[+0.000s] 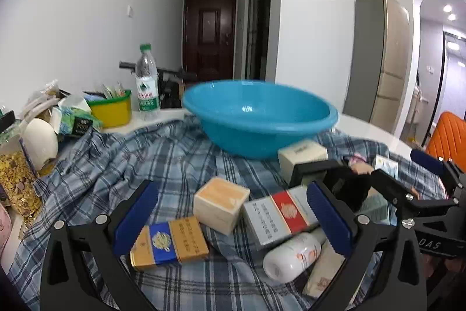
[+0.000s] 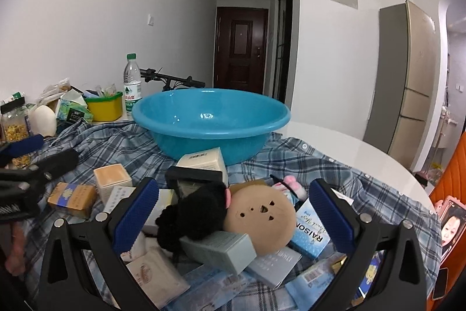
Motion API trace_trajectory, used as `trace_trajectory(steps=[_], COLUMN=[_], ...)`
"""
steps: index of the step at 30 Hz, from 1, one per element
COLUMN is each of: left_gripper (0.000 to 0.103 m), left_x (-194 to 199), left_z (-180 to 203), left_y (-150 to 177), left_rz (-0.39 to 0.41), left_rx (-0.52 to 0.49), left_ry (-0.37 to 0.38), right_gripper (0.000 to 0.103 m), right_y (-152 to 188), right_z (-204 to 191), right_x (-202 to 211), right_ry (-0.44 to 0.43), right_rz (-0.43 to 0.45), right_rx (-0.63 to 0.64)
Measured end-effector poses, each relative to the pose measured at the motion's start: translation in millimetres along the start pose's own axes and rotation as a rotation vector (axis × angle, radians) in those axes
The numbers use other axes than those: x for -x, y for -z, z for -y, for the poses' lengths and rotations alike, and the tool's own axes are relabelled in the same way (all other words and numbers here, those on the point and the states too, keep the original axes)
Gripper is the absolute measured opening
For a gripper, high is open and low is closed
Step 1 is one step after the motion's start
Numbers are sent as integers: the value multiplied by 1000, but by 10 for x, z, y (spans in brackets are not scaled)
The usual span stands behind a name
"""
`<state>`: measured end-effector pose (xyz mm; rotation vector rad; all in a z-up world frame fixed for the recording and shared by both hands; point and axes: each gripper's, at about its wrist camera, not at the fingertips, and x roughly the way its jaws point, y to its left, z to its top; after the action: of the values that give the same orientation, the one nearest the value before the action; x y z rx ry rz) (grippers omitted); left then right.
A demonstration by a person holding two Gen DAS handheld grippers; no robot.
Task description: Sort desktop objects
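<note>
At the bottom of the left wrist view the left tool [image 1: 233, 219] stands spread wide and grasps nothing; between its blue pads lie a gold-and-blue box [image 1: 169, 244], a white bottle [image 1: 291, 257] and a red-and-white box [image 1: 281, 213], with a pale wooden-look box [image 1: 221, 203] just behind. In the right wrist view the right tool [image 2: 233, 219] is likewise released, framing a round tan plush face [image 2: 262, 216] with black hair and a light blue RAISON box [image 2: 310, 232]. All lie on a plaid cloth [image 1: 131, 153] covering the counter [image 2: 335, 142]. Beyond, at centre, sits an empty blue basin [image 2: 209, 121]; a water bottle [image 2: 132, 85] and a yellow tub [image 2: 104, 107] stand upper left.
</note>
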<state>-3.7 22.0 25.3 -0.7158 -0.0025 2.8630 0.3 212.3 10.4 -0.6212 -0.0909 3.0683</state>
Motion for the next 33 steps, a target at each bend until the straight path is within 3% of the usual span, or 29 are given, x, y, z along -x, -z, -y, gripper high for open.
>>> trace_trajectory(steps=[5,8,11,22,27,29,33], left_gripper=[103,103,103,103,103,103,103], left_x=[-182,-253,-310,-302,-308,-308,-334], left_z=[29,-38,-68,17,-7,-39,-75], left_y=[38,71,103,123,109,113,132], left_rz=[-144,-183,-233,-252,-254,-252,-262], left_rx=[-2,42,62,24,5,15,25], left_ry=[5,15,40,23,-4,-5,-7], right_gripper=[103,103,103,103,102,95,65], right_y=[-20,-3,20,38,12,-7,61], right_z=[-27,-14,22,1,-113,-126,-167], right_x=[-110,-151,-145,-217,-405,-511,-693], right_ry=[26,27,-6,-125,-82,-98,-155], right_rz=[-124,-185,-189,-209,-218,-241,-314], right_rx=[32,31,3,-42,-1,-4,-7])
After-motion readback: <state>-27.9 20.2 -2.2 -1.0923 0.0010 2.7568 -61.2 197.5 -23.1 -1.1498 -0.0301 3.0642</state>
